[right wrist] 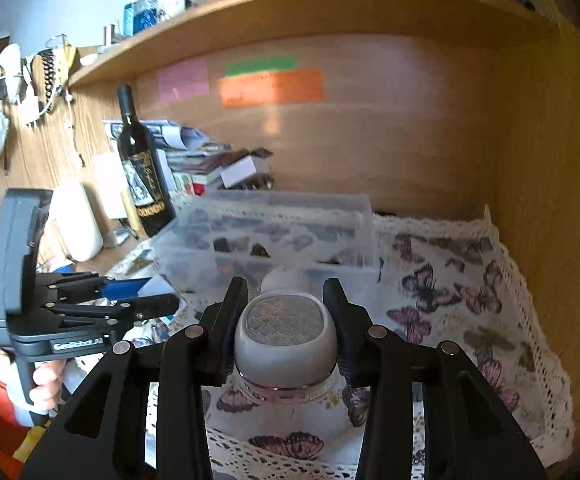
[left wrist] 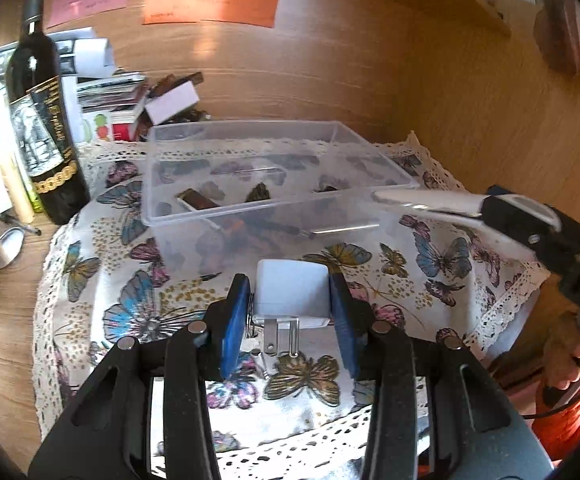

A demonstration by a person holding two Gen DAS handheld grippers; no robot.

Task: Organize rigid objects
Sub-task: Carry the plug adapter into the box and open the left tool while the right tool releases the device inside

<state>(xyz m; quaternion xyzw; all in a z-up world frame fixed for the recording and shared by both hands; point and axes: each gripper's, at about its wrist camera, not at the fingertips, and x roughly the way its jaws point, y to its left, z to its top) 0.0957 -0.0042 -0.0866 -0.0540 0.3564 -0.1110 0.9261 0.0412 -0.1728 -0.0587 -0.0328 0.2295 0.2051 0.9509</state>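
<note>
Item one: white plug-in charger (left wrist: 291,290), held off the butterfly-print cloth (left wrist: 142,312) between the blue pads of the left gripper (left wrist: 290,300), near side of the clear plastic bin (left wrist: 266,184); prongs face the camera; judged light, stiff, smooth-sided; best taken across its flat faces, as here, clear of the prongs. Item two: white device with a round patterned head (right wrist: 286,332), clenched by the right gripper (right wrist: 286,320), just near of the clear plastic bin (right wrist: 274,232); judged rigid, glossy and curved, so liable to slip; grip at the widest girth. Bin already holds small dark items; wine bottle (left wrist: 42,120) stands far left.
</note>
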